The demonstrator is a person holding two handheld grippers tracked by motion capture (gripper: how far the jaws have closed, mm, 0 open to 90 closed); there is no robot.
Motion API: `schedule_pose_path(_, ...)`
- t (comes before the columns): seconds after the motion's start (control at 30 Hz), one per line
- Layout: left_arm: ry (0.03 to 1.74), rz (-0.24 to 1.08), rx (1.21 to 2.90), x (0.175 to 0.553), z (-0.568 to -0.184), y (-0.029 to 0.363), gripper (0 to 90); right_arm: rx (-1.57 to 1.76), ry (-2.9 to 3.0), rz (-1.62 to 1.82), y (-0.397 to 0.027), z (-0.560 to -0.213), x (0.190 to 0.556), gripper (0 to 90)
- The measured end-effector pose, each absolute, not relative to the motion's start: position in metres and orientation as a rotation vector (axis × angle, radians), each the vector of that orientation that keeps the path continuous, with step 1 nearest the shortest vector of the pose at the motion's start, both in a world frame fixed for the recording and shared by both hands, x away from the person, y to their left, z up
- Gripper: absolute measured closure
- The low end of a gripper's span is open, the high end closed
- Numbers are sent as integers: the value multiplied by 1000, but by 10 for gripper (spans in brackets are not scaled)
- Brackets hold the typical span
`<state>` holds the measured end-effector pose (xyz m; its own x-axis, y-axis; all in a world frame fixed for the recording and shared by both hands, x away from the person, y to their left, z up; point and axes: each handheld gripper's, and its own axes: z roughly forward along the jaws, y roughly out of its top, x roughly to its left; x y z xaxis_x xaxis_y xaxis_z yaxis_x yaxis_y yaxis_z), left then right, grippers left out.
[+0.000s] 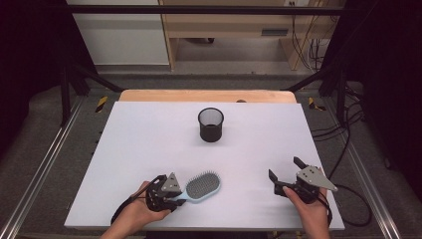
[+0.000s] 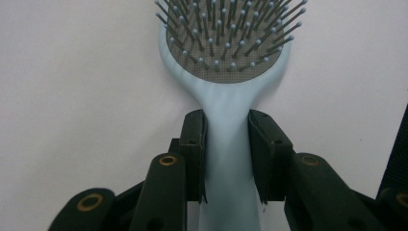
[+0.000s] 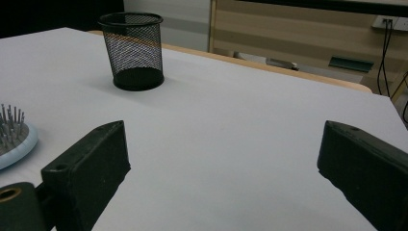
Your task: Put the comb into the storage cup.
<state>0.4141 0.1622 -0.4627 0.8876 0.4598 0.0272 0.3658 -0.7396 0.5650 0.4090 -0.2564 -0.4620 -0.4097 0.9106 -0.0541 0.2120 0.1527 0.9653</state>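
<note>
A light blue hairbrush (image 1: 201, 185) lies bristles up on the white table (image 1: 149, 144) near the front edge. My left gripper (image 1: 175, 199) is shut on its handle; in the left gripper view both pads press the handle (image 2: 230, 144) just below the brush head (image 2: 226, 38). A black mesh cup (image 1: 211, 124) stands upright at the table's middle back, seen also in the right gripper view (image 3: 132, 50). At the front right my right gripper (image 1: 284, 169) rests open, its jaws wide apart with nothing between them (image 3: 223, 159). The brush head's edge (image 3: 14, 137) shows at that view's left.
A wooden strip (image 1: 206, 95) runs along the table's far edge. Black frame bars and cables (image 1: 348, 124) stand at the right and left sides. Bare white surface lies between the brush and the cup.
</note>
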Motion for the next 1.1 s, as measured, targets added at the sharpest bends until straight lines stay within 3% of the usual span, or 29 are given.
schedule_pose_path(0.67,603,356,2337,422,-446,163,696,1074,1758,1302,-253,-463,409,40)
schedule_pose_path(1.1,603,433,2221,443,-448,139,697,1093,1818,1331,-239,-462,415,58)
